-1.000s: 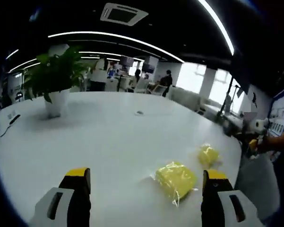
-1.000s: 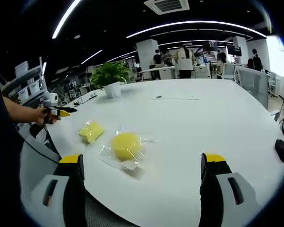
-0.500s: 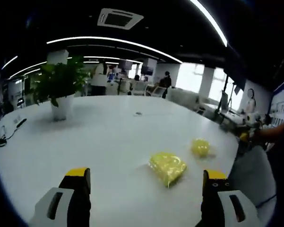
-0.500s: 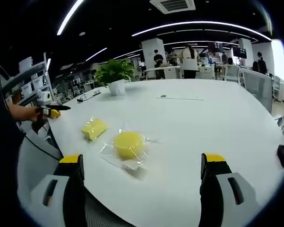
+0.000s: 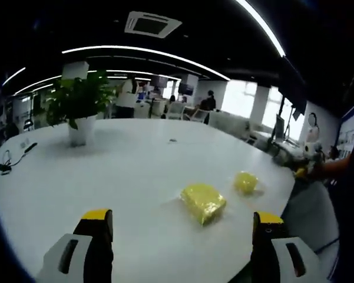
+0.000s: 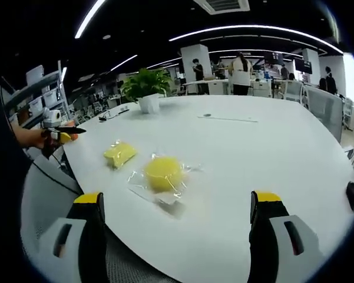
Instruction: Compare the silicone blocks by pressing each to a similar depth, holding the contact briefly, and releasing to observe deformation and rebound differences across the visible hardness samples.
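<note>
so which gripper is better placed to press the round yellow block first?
Probably the right gripper. In the right gripper view the round yellow silicone block in clear wrap lies just ahead between its open fingers; in the left gripper view it lies farther off, beyond the squarish yellow wrapped block.

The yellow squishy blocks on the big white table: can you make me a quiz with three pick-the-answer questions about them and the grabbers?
1. Where does the potted plant stand?
A. on the white table
B. on the floor
C. on a chair

2. How many yellow blocks lie on the table?
A. one
B. two
C. four

3. How is the right gripper?
A. shut on a block
B. open, holding nothing
C. pressing the plant

Answers:
1 A, its white pot sits on the tabletop.
2 B, a round block and a squarish block, each in clear wrap.
3 B, its jaws stand wide apart, short of the blocks.
</note>
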A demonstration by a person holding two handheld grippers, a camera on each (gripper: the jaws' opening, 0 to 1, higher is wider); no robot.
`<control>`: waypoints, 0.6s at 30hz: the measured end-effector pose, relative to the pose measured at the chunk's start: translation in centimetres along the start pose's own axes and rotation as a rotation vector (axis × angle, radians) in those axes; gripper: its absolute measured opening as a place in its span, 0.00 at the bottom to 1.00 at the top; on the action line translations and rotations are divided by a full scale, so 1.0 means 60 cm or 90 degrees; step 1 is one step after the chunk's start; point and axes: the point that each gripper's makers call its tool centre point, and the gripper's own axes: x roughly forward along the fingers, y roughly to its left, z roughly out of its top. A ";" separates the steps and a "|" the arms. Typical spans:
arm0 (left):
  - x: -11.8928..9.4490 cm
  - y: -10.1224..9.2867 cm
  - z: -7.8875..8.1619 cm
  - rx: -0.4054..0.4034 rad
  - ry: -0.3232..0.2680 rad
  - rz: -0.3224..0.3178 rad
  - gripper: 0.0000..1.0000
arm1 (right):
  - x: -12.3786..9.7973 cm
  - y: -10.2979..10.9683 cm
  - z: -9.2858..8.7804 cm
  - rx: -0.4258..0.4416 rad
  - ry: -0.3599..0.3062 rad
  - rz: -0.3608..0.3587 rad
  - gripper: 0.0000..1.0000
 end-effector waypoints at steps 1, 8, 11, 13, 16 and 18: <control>0.000 -0.001 0.000 0.000 -0.001 -0.001 1.00 | -0.001 0.000 0.000 -0.001 -0.001 -0.001 0.96; 0.008 -0.007 0.000 -0.007 0.001 -0.013 1.00 | -0.001 0.000 0.002 0.002 -0.001 -0.004 0.96; 0.010 -0.007 0.000 -0.007 0.002 -0.015 1.00 | -0.001 0.001 0.001 0.003 -0.001 -0.004 0.96; 0.011 -0.005 -0.001 -0.008 0.003 -0.016 1.00 | 0.000 0.001 0.001 0.005 0.000 -0.005 0.96; 0.011 -0.002 -0.001 -0.011 0.002 -0.017 1.00 | 0.002 0.000 0.000 0.005 0.001 -0.004 0.96; 0.011 -0.002 -0.001 -0.010 0.004 -0.017 1.00 | 0.003 -0.001 0.002 0.004 0.001 -0.004 0.96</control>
